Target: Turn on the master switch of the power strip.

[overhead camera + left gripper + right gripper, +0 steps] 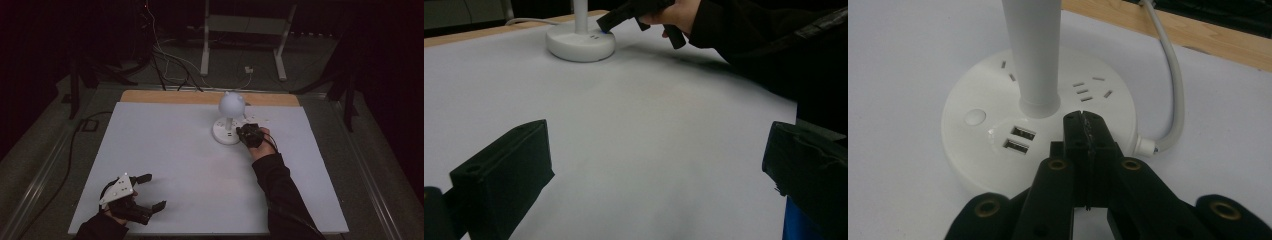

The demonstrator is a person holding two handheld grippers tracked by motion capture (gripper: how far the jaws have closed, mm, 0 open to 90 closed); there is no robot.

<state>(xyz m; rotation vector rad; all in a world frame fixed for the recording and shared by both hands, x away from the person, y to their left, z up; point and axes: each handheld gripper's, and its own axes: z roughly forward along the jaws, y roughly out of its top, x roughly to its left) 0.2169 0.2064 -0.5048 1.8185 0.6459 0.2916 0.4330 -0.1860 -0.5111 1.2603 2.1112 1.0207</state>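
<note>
In the right gripper view the lamp [1033,55] stem is cut off by the top edge, and the right gripper [1082,117] hides the near right of its base; whether the tips touch it is unclear

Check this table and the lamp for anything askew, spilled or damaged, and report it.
Nothing stands out. The white lamp stands upright on its round base, with its cable running off toward the table's wooden edge. The right tool is shut, tips over the base; the left tool rests open on the white sheet.
</note>
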